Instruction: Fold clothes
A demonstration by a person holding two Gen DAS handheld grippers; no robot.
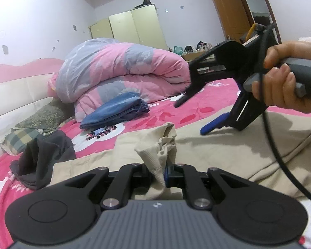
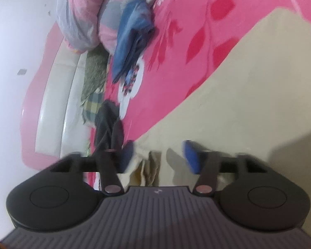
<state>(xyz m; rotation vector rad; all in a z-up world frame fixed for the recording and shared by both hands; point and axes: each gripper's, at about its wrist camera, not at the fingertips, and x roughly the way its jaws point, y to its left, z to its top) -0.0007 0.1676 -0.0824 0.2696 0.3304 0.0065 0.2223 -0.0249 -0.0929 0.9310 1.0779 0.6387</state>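
A beige garment [image 1: 228,149] lies spread over the pink floral bedspread [image 1: 176,112]. My left gripper [image 1: 158,172] is shut on a bunched-up edge of it, and the pinched cloth stands up in a crumpled peak [image 1: 159,145]. To the right, a hand [image 1: 280,83] holds my right gripper [image 1: 190,118] open above the beige cloth, nothing between its fingers. The right wrist view is rolled sideways and blurred. It shows the right gripper [image 2: 159,155] with blue pads [image 2: 191,155] wide apart over the beige garment [image 2: 248,93].
Folded blue jeans [image 1: 114,110] rest against a rolled pink-and-grey quilt [image 1: 118,68]. A dark grey garment [image 1: 43,157] lies crumpled at the left, near pillows [image 1: 41,116] and the white headboard [image 1: 16,95]. A black cable [image 1: 280,166] hangs from the right gripper. A wardrobe [image 1: 132,27] stands behind.
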